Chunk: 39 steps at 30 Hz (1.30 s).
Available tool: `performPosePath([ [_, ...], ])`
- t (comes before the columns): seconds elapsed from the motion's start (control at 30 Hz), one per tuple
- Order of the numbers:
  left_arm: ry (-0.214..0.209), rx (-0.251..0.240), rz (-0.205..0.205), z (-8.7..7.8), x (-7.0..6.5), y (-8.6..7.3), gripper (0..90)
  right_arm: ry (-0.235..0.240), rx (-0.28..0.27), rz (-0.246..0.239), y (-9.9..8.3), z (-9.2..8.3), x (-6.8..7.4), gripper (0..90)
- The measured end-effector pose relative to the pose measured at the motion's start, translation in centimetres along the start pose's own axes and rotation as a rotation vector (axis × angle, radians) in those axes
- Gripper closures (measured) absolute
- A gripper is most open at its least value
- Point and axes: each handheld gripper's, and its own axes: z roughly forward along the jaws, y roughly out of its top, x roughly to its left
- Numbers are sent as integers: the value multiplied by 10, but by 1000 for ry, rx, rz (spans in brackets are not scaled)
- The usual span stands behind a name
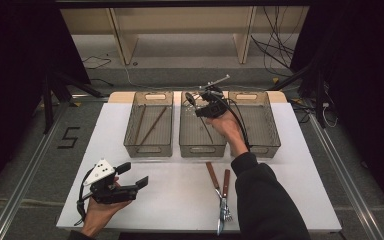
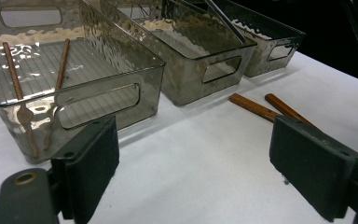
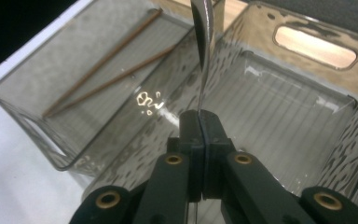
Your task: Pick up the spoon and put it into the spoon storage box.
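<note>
My right gripper (image 1: 202, 104) is shut on a metal spoon (image 1: 190, 98) and holds it over the middle grey bin (image 1: 202, 149). In the right gripper view the jaws (image 3: 200, 119) pinch the thin spoon (image 3: 201, 42), which rises edge-on above the middle bin (image 3: 307, 93). The spoon's handle (image 2: 223, 18) also slants over that bin in the left gripper view. My left gripper (image 1: 133, 175) rests open near the table's front left, nothing between its pads (image 2: 91, 163).
Three clear grey bins stand in a row; the left bin (image 1: 148, 149) holds two brown chopsticks (image 1: 152, 125). The right bin (image 1: 266, 146) looks bare. A wooden-handled fork (image 1: 226, 192) and knife (image 1: 214, 180) lie on the white table (image 1: 175, 200) in front of the bins.
</note>
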Motion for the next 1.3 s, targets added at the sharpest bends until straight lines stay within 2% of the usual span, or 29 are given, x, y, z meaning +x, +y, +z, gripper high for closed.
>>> performPosePath([
  [0.2,1,4,3,0,0,0,153,-14,9,18,-2,7,-3,900],
  [0.47,0,6,4,0,0,0,154,-34,-6,37,-2,11,-8,900],
  [0.87,-3,9,4,0,0,0,154,-56,18,74,-5,21,-15,889],
  [1.0,-2,9,3,0,0,0,153,-48,20,89,-8,22,-16,796],
  [1.03,-2,9,3,0,0,0,153,-50,23,91,-8,22,-16,745],
  [1.17,-3,11,4,0,0,0,154,-40,12,72,-9,15,-15,699],
  [1.3,-3,11,3,0,0,0,153,-20,-14,42,-11,4,-13,593],
])
